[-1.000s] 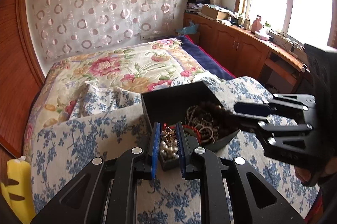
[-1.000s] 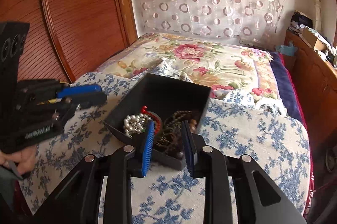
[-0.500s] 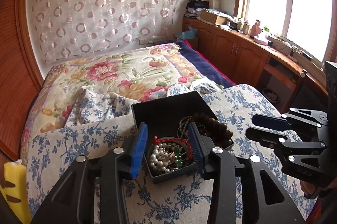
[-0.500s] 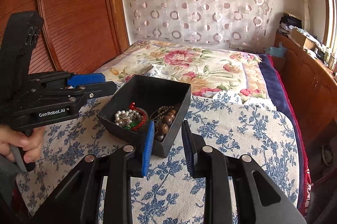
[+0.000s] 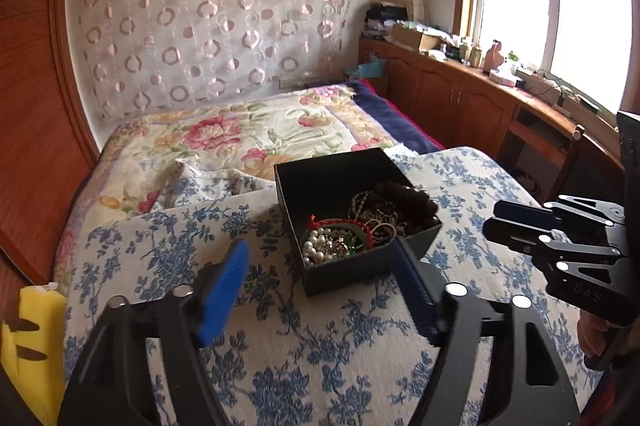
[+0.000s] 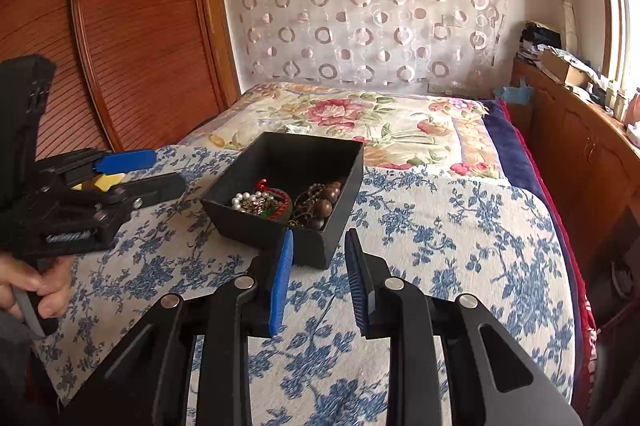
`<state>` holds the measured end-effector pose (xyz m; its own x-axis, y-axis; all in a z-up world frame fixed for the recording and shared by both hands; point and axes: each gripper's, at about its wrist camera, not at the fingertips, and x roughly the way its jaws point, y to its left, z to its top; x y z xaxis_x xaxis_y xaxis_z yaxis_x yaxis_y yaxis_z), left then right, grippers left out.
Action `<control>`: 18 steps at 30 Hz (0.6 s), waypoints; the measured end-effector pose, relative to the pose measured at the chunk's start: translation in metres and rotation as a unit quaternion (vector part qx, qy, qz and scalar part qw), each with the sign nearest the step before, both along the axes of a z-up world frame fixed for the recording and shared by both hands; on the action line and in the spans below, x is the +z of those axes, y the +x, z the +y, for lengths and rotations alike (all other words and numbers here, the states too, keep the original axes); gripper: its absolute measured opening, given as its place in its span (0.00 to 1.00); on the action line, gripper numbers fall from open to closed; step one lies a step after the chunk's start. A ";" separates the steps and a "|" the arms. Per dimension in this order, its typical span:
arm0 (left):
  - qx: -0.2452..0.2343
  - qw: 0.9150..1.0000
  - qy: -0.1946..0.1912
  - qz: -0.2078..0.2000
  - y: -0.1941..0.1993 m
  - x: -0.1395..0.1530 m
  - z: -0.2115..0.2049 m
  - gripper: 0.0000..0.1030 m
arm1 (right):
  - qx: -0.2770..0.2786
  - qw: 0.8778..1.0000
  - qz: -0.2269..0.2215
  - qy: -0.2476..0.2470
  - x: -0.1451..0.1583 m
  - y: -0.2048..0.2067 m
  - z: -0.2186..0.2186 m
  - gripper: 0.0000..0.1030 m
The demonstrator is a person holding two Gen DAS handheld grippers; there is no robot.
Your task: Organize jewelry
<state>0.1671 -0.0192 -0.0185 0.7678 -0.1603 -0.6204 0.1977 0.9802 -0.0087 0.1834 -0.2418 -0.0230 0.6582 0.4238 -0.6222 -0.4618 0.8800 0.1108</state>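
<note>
Jewelry box on the blue-flowered quilt (image 5: 320,346), bedroom around me.

My left gripper (image 5: 320,290) gapes wide and empty, low in frame; my right gripper (image 6: 318,278) stands partly apart, empty, beside the box's near corner. The black box (image 5: 340,181) sits mid-frame, corner toward me, with pearls (image 5: 316,248) and brown beads (image 6: 322,199) inside.

A matt black box (image 5: 362,268) is sitting on woven blue-floral cloth (image 5: 320,346). Glossy pearl beads (image 5: 316,249) and polished brown wooden beads (image 6: 322,203) are gleaming inside. The left gripper (image 5: 320,290) is showing ribbed blue pads (image 5: 222,296), matt black plastic and shiny metal pins.
</note>
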 end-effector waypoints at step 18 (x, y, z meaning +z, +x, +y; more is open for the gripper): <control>0.047 0.998 -0.028 -0.037 -0.078 0.002 0.016 0.93 | -0.037 0.998 -0.051 0.017 0.012 -0.057 -0.016 0.70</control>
